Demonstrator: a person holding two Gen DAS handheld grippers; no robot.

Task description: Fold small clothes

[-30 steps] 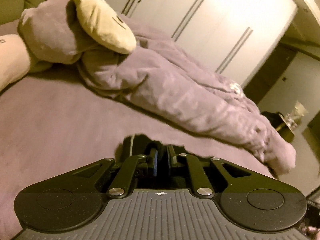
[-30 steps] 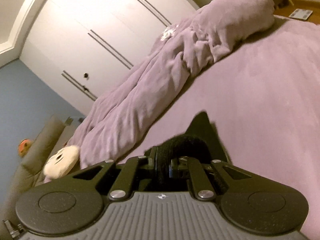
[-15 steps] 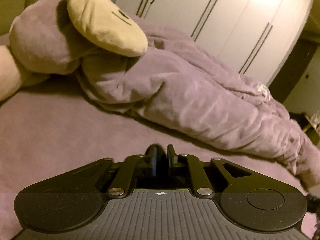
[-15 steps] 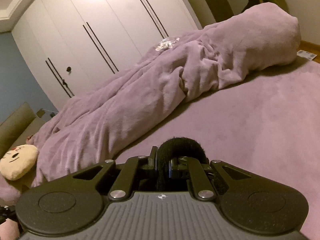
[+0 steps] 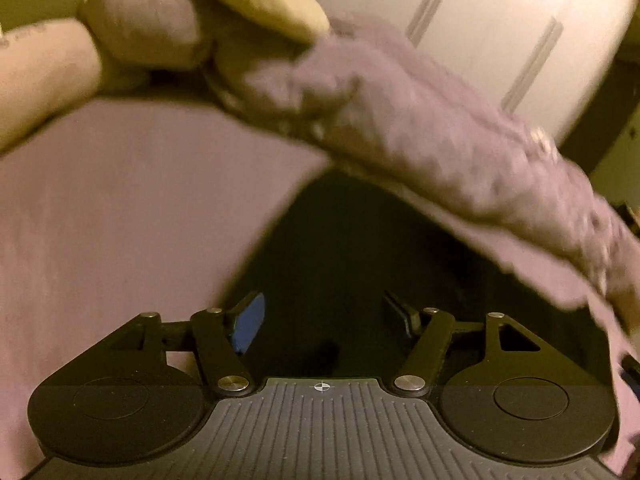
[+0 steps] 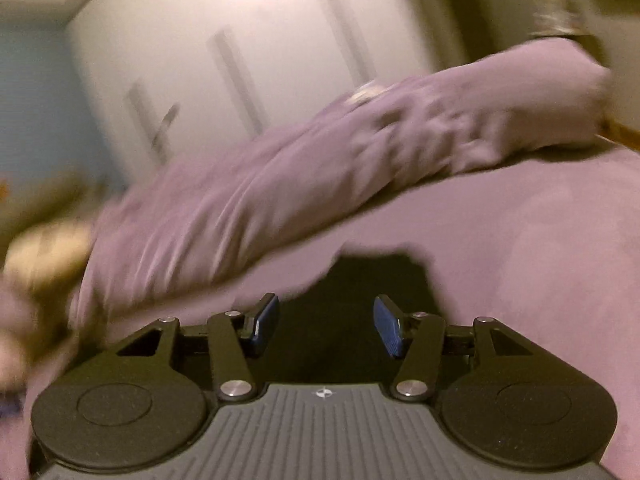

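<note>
Both views motion-blurred. Left gripper: jaws have just been opening, now spread, pads off the fabric; the dark garment lies flat on the mauve bedspread straight ahead between and beyond the fingers, its left edge running diagonally up to a peak against the rolled purple blanket. Open bedspread to the left of that edge, up to the plush toy at top left; blanket ridge bounds the far and right side. Right gripper: jaws have also just been opening, now apart, gripping nothing; same garment sits between the blue pads, far edge squared off just short of the blanket. Clear bedspread to its right. White wardrobe behind.
</note>
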